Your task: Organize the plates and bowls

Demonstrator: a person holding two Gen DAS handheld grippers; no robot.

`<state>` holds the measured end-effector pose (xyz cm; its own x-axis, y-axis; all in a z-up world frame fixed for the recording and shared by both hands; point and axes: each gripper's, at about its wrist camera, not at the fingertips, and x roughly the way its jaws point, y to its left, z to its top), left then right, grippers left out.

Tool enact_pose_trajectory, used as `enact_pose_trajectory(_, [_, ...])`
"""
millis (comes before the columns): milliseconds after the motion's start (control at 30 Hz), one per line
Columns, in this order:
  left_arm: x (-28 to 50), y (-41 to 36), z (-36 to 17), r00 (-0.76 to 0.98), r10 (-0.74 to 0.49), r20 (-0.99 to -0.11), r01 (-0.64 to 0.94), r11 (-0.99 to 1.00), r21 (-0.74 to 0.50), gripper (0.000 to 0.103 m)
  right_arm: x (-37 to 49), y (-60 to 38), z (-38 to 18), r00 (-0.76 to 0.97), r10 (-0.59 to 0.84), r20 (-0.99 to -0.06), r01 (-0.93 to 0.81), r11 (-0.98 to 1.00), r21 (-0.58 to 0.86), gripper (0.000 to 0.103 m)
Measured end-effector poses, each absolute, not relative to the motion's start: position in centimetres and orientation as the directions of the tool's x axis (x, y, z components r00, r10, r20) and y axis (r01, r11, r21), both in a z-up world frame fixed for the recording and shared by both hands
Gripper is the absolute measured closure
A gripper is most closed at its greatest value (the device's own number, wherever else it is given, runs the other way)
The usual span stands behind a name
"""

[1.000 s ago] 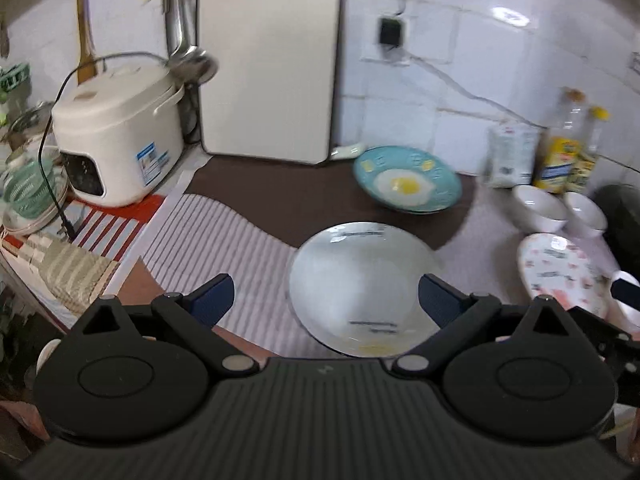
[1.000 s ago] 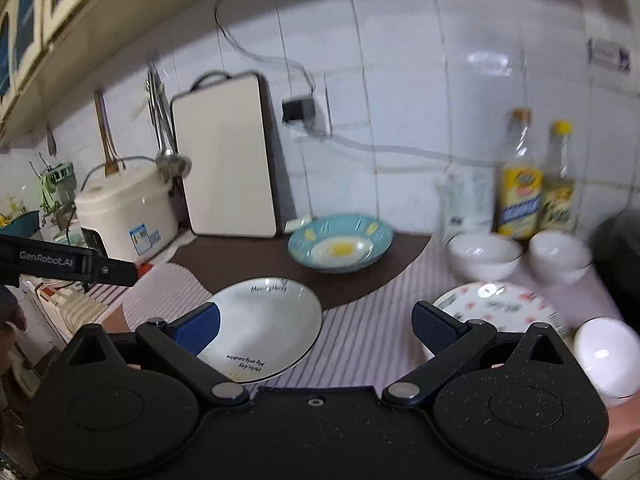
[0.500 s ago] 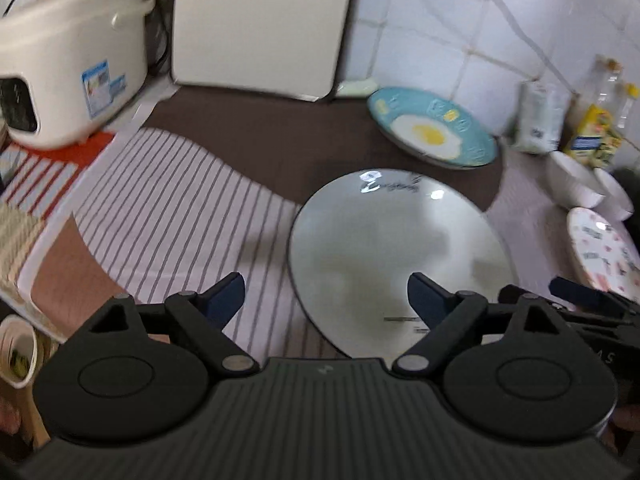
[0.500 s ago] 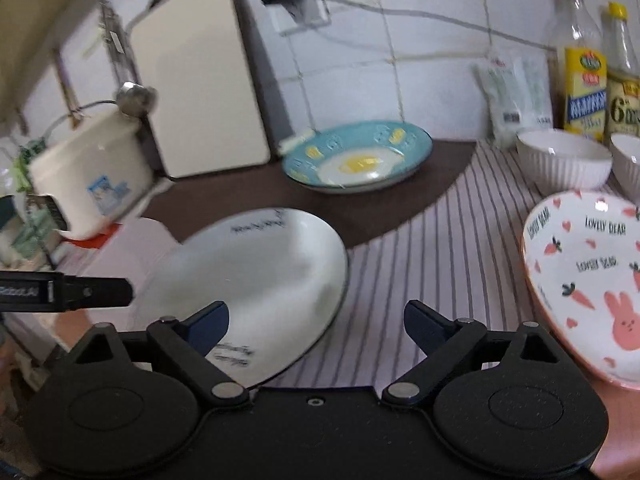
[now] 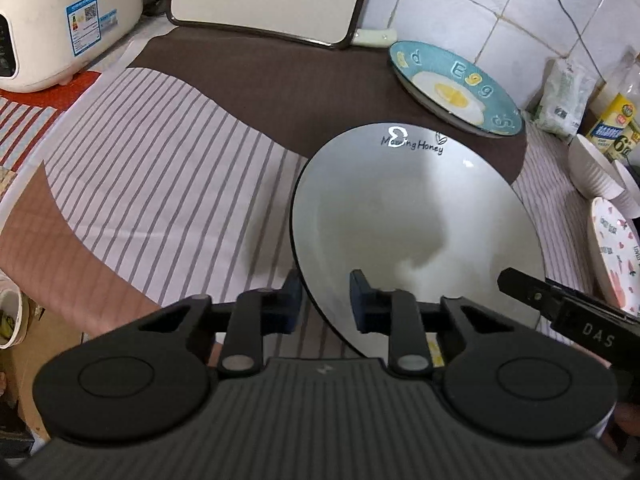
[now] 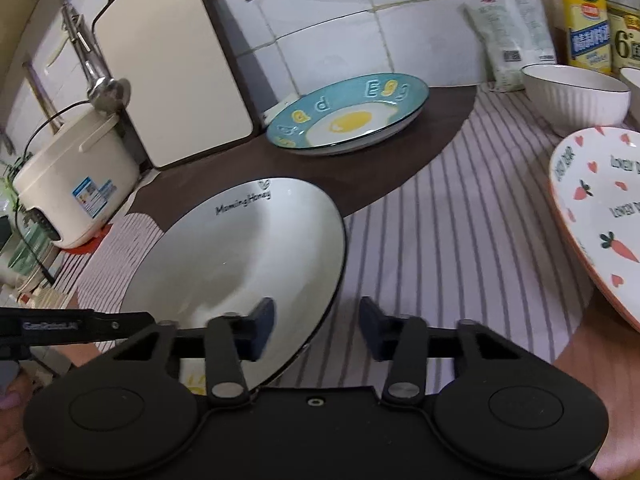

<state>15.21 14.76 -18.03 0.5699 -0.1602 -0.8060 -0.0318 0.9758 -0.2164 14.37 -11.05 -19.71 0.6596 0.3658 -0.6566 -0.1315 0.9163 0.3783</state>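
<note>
**A:** so what do the rigs actually look like up close?

**B:** both the same build. The left tongs [image 5: 325,300] sit on a ribbed dark grey body with a tiny pale logo at its front edge. Two big round black discs flank it, each with a raised ring. The arms are matte black links with silver pivot pins, ending in dark blue pads [image 5: 359,300].

**A:** and the other one?

**B:** right tongs [image 6: 316,330] have a smoother, speckled black body with one small screw hole in the middle. From the side it reads "DAS" in grey letters; the left one's side reads "GenRobot.AI".
</note>
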Motion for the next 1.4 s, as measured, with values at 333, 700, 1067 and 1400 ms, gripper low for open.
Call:
enact_pose_trajectory(333, [15.5, 14.4, -18.7, 0.578, -0.151, -0.802, -0.079, 0.968, -0.24, 0.079, 14.7, -11.0, -20.4, 0.675, 0.372, -0.638, -0.119, 0.907, 0.403, 0.08])
enact_pose_trajectory(700, [13.8, 11.2, -16.8, 0.628, -0.121, -0.769, 0.003, 0.988, -0.153, 0.079, 14.0, -12.6, -18.3, 0.697, 0.345, -0.628, -0.16, 0.93, 0.332, 0.081])
enact_pose_trajectory(1067, [14.7, 5.8, -15.7, 0.608, -0.248, -0.755, 0.096, 0.966, -0.239, 0.079, 11.8, -18.0, -15.2, 0.758, 0.223, -0.613, -0.087, 0.966, 0.242, 0.08])
enact_pose_trajectory(1400, [17.6, 4.8, -18.0, 0.554, -0.232, -0.8, 0.062, 0.969, -0.239, 0.079, 14.5, -17.8, -17.2, 0.732, 0.164, -0.661, -0.014, 0.974, 0.226, 0.08])
